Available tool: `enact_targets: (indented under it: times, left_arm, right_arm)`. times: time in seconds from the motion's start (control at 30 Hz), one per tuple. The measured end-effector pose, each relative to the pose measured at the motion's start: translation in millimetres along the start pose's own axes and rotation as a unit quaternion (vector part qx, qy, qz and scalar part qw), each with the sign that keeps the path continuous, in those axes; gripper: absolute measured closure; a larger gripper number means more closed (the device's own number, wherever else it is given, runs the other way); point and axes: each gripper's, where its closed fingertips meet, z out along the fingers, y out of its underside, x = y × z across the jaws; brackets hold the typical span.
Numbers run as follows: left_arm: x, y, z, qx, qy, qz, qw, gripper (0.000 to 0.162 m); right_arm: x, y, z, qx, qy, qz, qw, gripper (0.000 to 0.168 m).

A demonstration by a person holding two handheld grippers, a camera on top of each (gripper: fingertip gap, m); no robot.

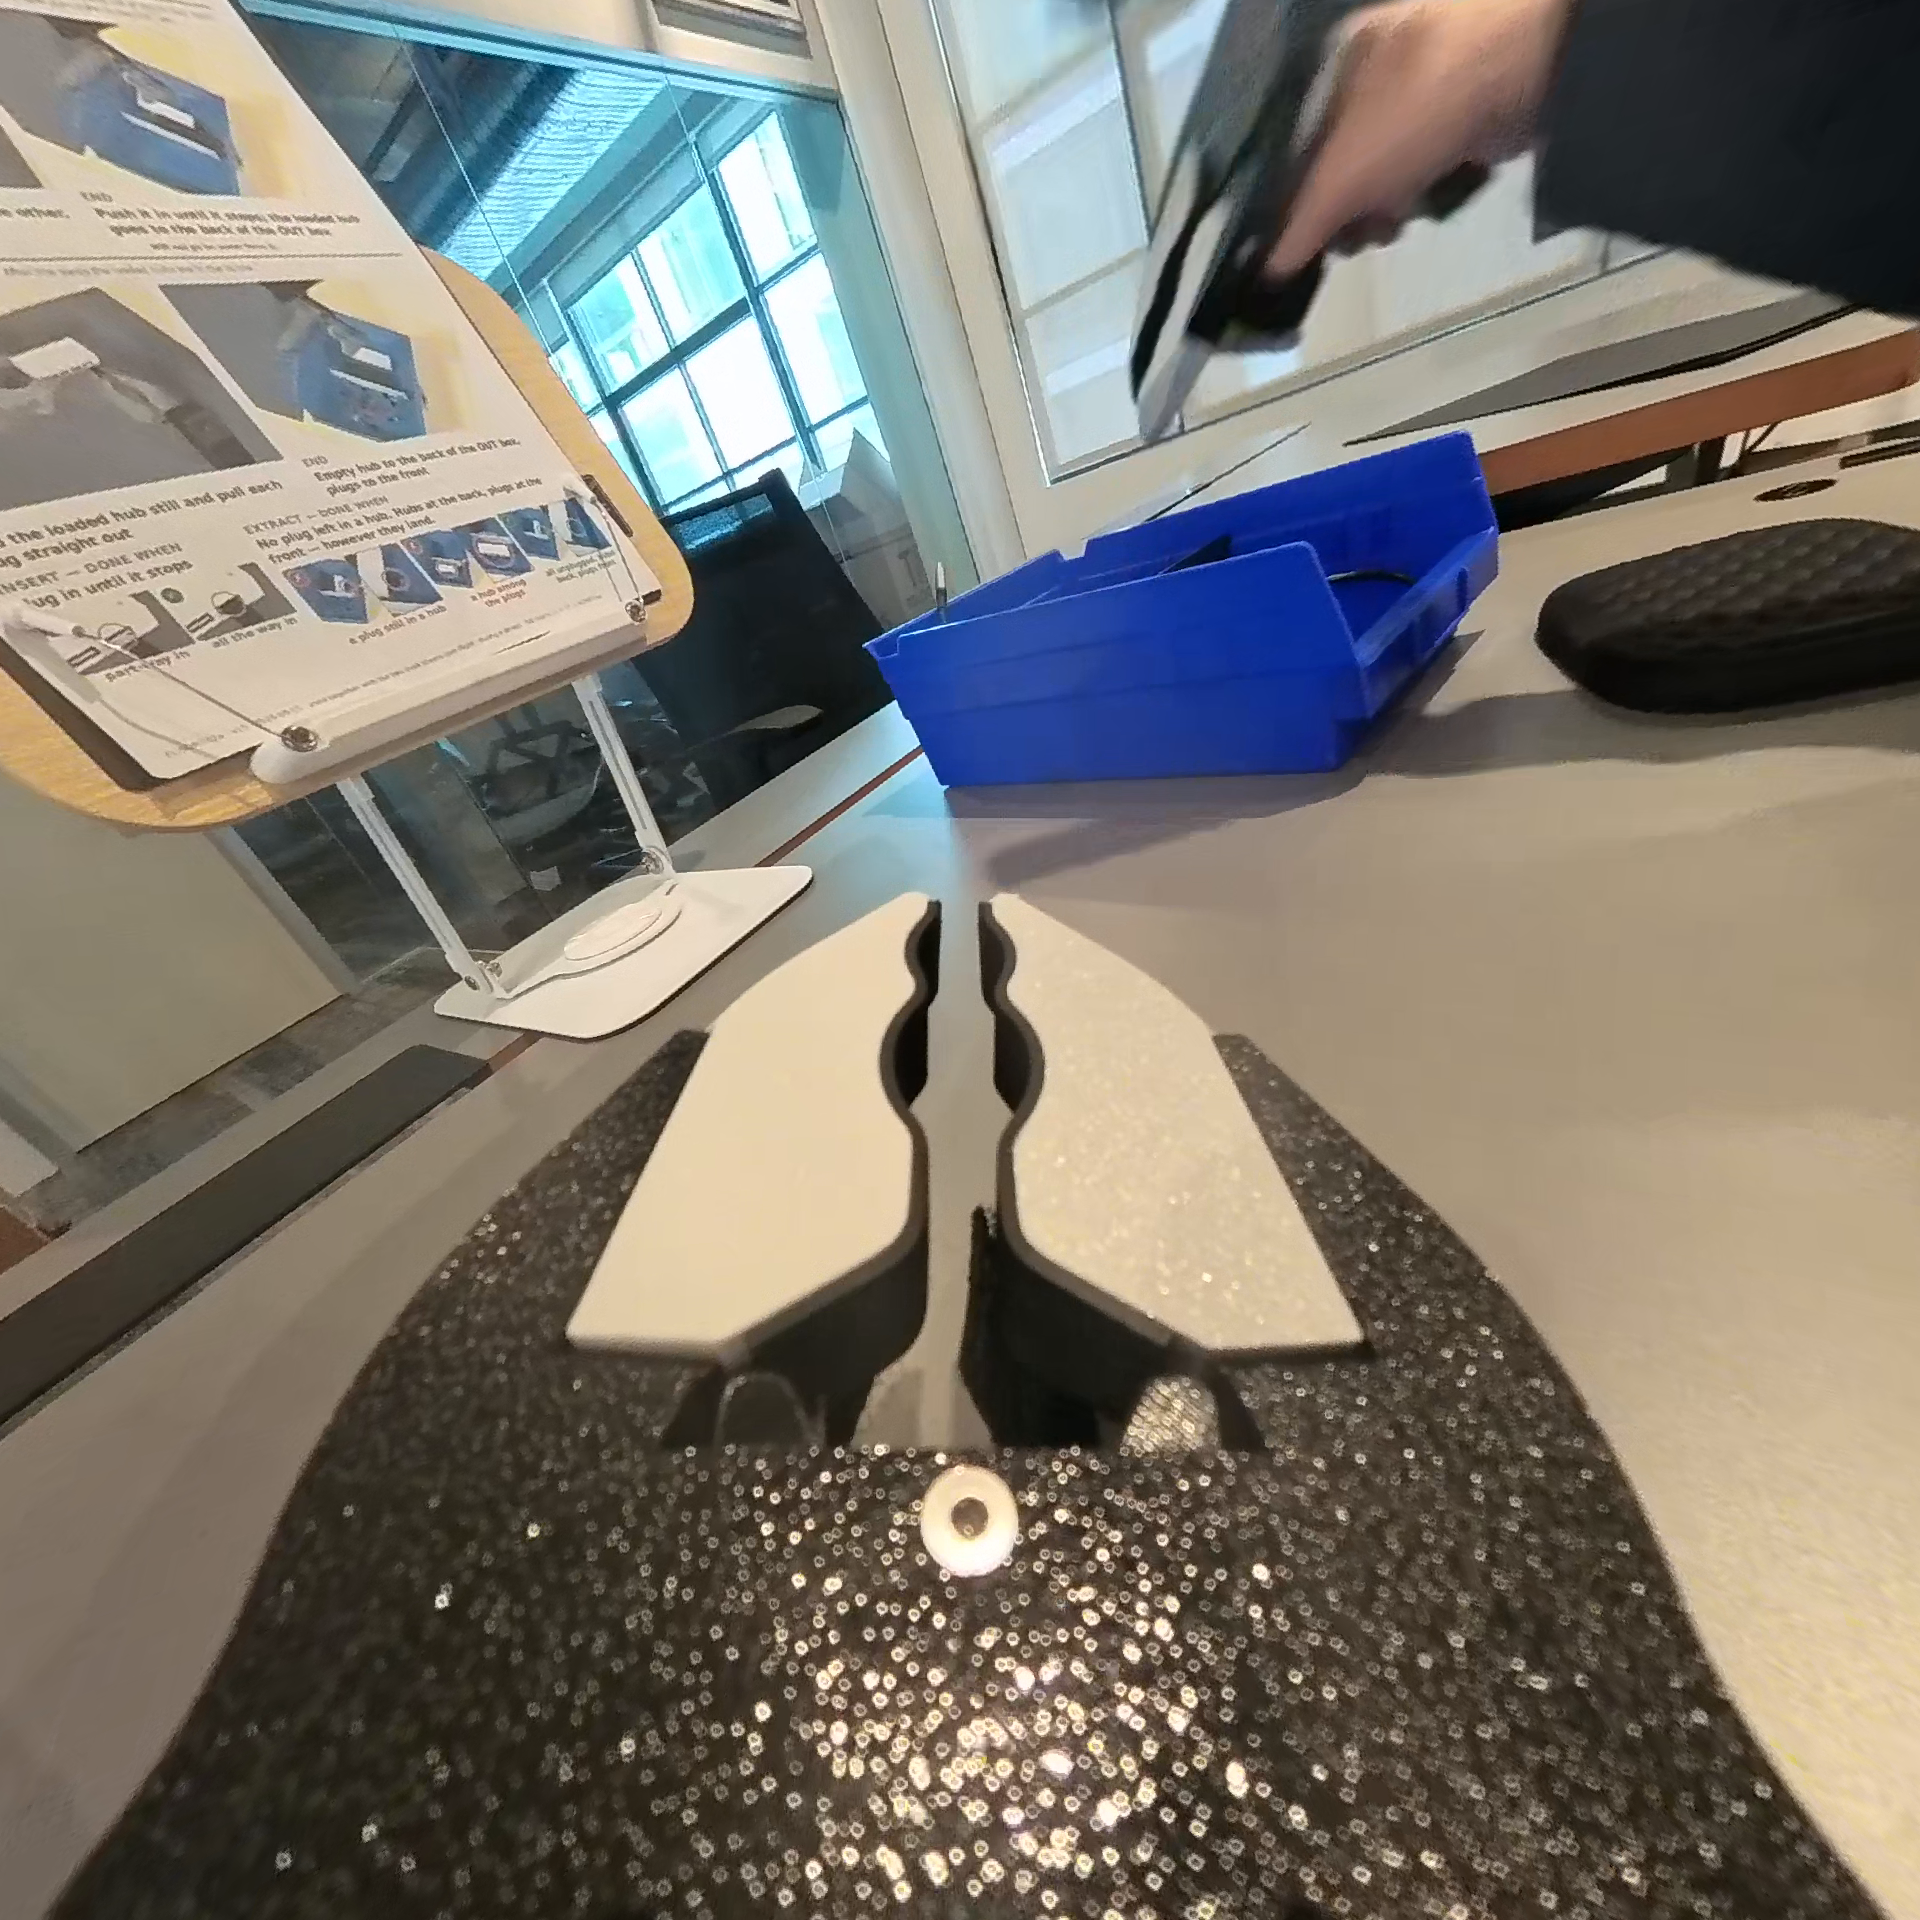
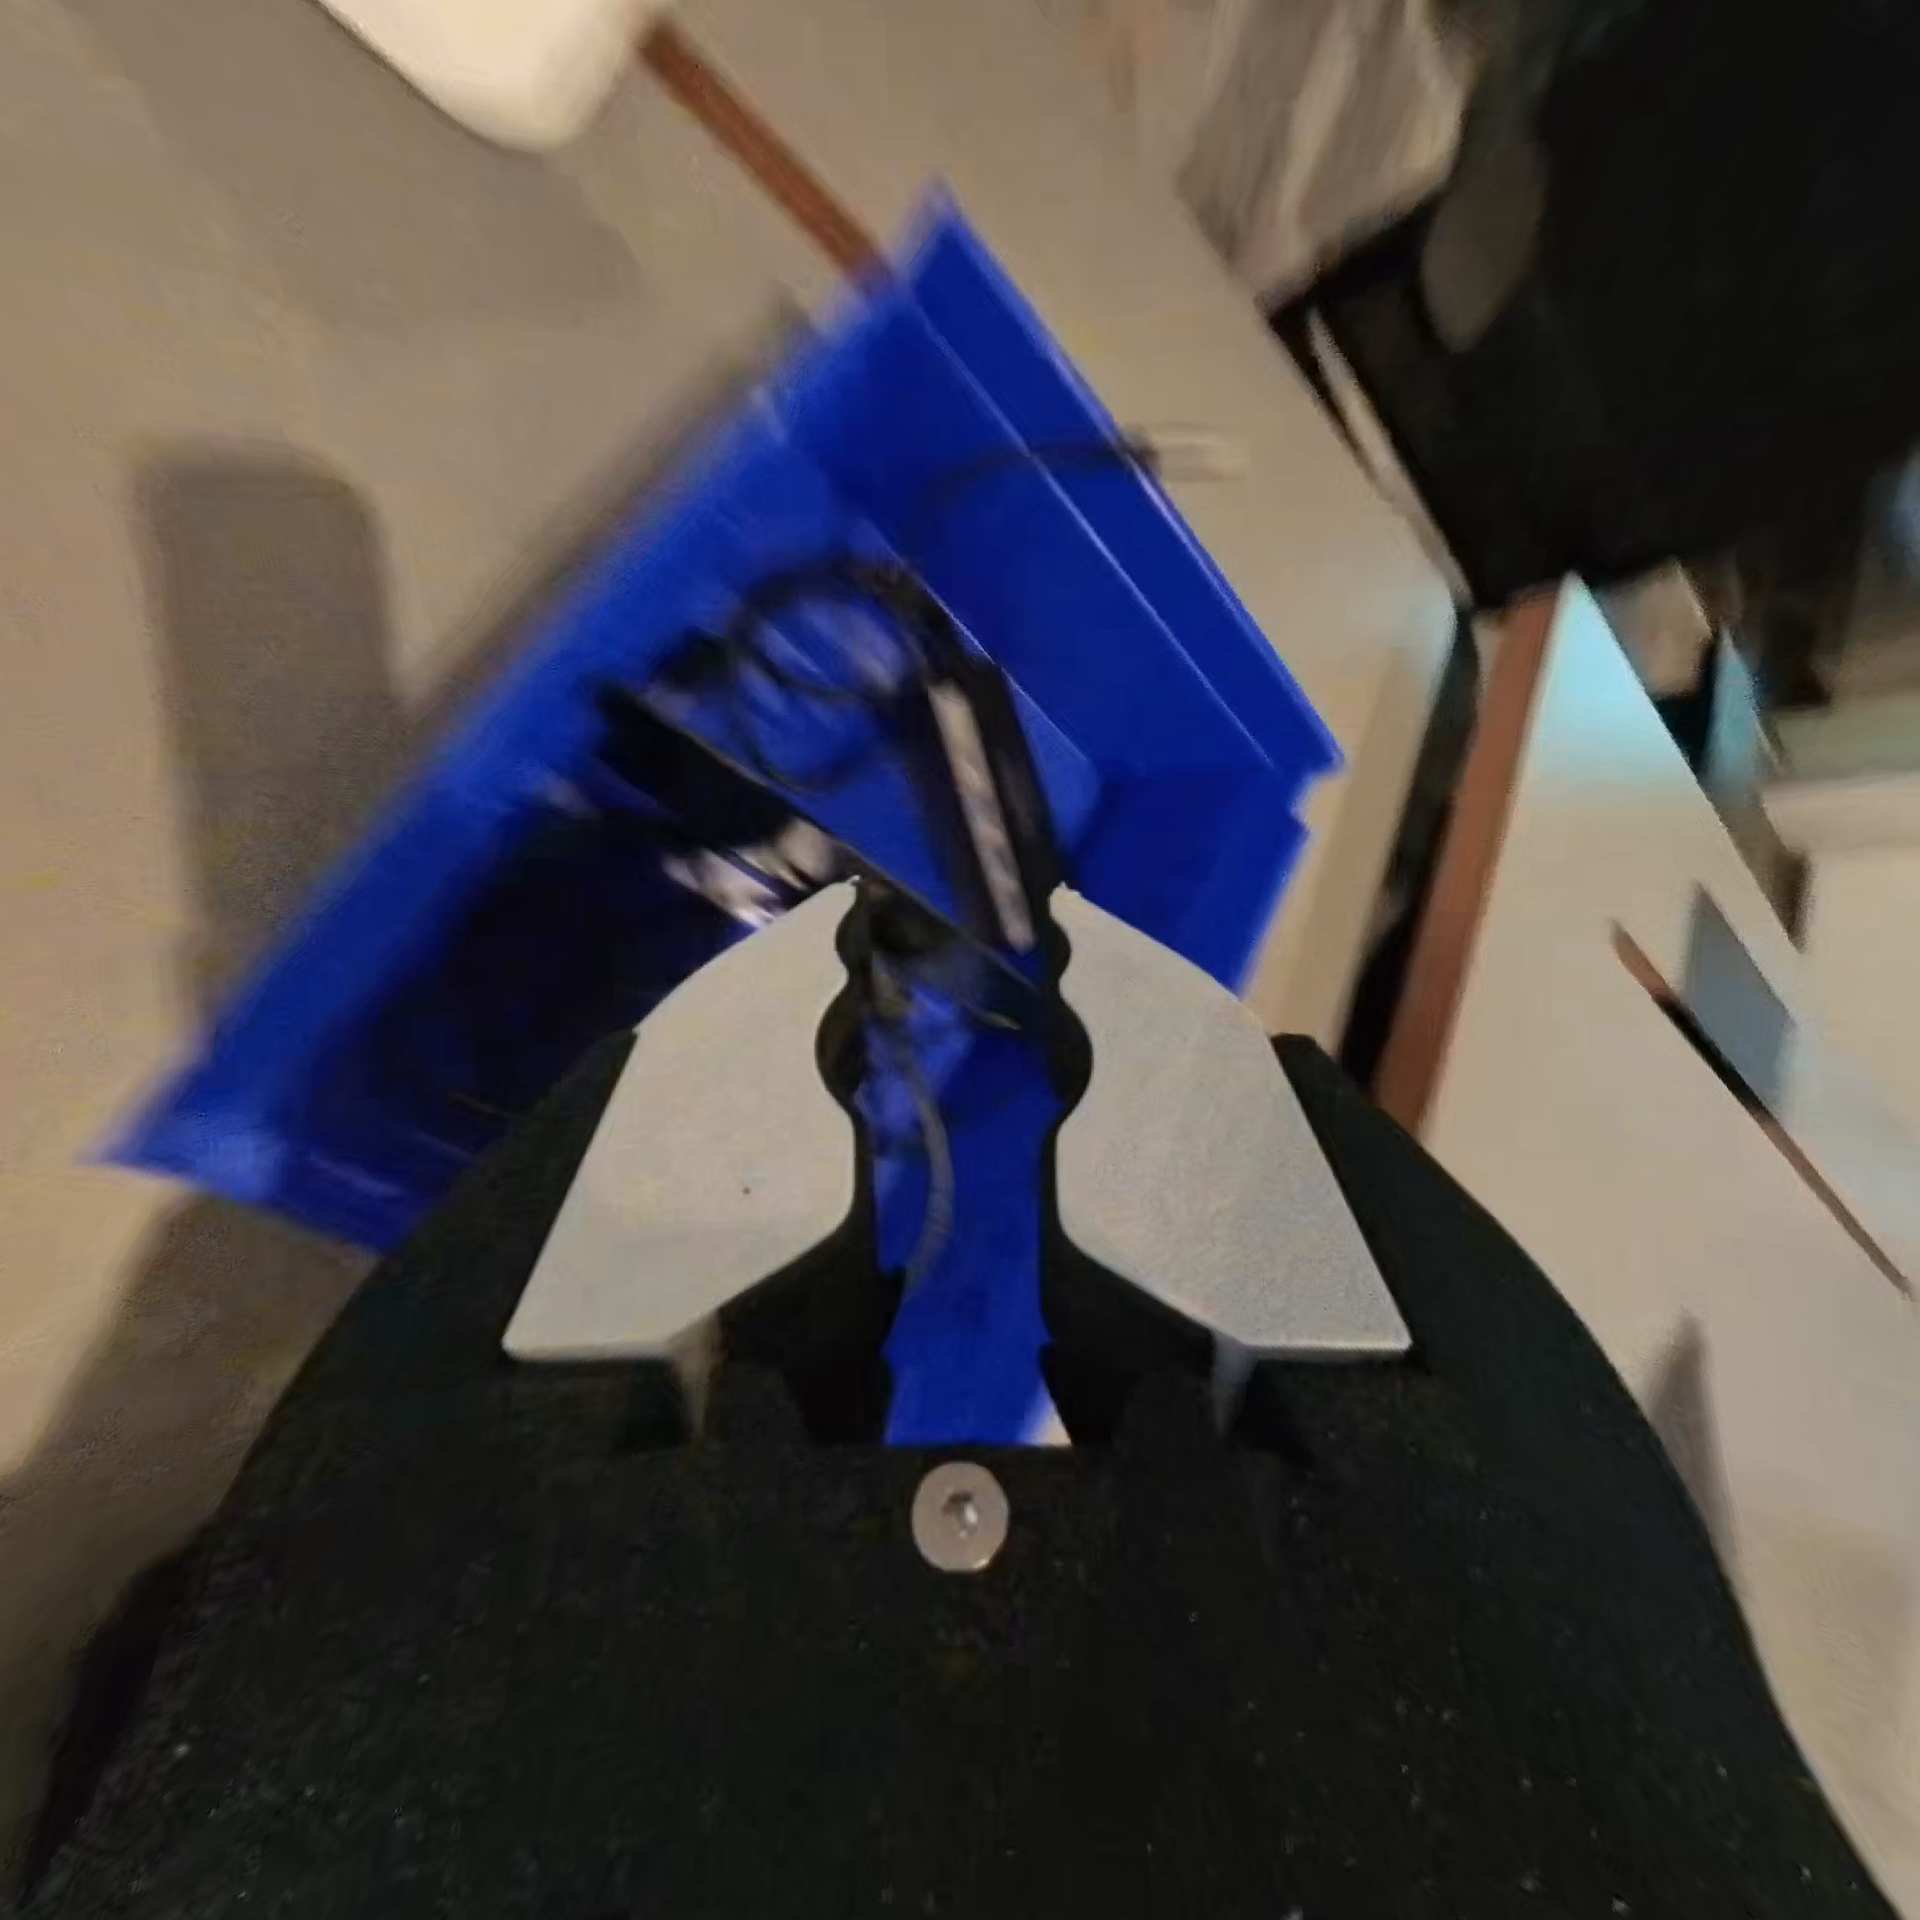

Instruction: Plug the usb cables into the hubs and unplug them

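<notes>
My left gripper (image 1: 961, 914) sits low over the grey desk (image 1: 1351, 1039), its fingers (image 1: 790, 1122) drawn nearly together with only a thin slit between them and nothing held. Ahead and to the right of it stands the blue bin (image 1: 1174, 665) on the desk, with a dark cable just showing over its wall. To the left I see a wooden board (image 1: 312, 416) carrying a printed instruction sheet, tilted on a white stand (image 1: 623, 956). A black textured pad (image 1: 1745, 613) lies just right of the bin. Up above the bin, a hand (image 1: 1423, 135) grips my right gripper (image 1: 1174, 384), which points down toward the bin; it is blurred there. From the right wrist view, heavily smeared, my right gripper (image 2: 951, 914) hangs over the bin (image 2: 1091, 644), its fingers (image 2: 717, 1132) spread apart and empty. Below them, inside the bin, lie tangled black usb cables (image 2: 831, 665) and a dark strip-shaped piece that may be a hub (image 2: 987, 831), though the blur keeps me from being sure.
</notes>
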Motion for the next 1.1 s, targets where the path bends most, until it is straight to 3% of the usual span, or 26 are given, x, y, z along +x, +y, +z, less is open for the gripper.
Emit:
enact_targets:
  times: [0.07, 0.17, 0.3, 0.47, 0.5, 0.57, 0.6, 0.8, 0.97, 1.1]
  left_arm:
    - [0, 0, 0, -0.001, -0.003, 0.003, 1.0, 0.155]
    - [-4, 3, 0, -0.012, -0.012, 0.001, 1.0, 0.155]
    - [-19, 10, -2, -0.048, -0.054, -0.021, 0.997, 0.15]
    - [-39, -10, -16, -0.041, -0.106, -0.033, 0.993, 0.125]
    - [-45, -18, -21, -0.038, -0.125, -0.027, 0.991, 0.119]
    - [-58, -32, -35, -0.042, -0.172, -0.011, 0.984, 0.102]
    - [-64, -39, -45, -0.05, -0.197, -0.002, 0.979, 0.095]
    - [-103, -59, -112, -0.111, -0.336, 0.052, 0.934, 0.07]
    - [-143, -24, -159, -0.285, -0.394, 0.08, 0.87, 0.081]
    - [-157, 19, -175, -0.386, -0.392, 0.011, 0.835, 0.085]
  right_arm:
    - [-51, -27, -32, 0.13, -0.055, 0.021, 0.99, 0.14]
    - [-132, -55, -83, 0.307, -0.125, 0.051, 0.942, 0.137]
    - [-202, -56, -109, 0.427, -0.111, 0.069, 0.895, 0.134]
    - [-221, -41, -92, 0.463, 0.004, 0.055, 0.885, 0.132]
    - [-223, -40, -88, 0.46, 0.003, 0.053, 0.886, 0.131]
    - [-218, -40, -81, 0.45, 0.004, 0.091, 0.888, 0.103]
    - [-216, -39, -77, 0.445, -0.003, 0.115, 0.888, 0.097]
    - [-219, -34, -76, 0.451, -0.089, 0.2, 0.865, 0.094]
    - [-215, -33, -83, 0.469, -0.115, 0.224, 0.847, 0.093]
    - [-220, -34, -84, 0.47, -0.113, 0.205, 0.851, 0.092]
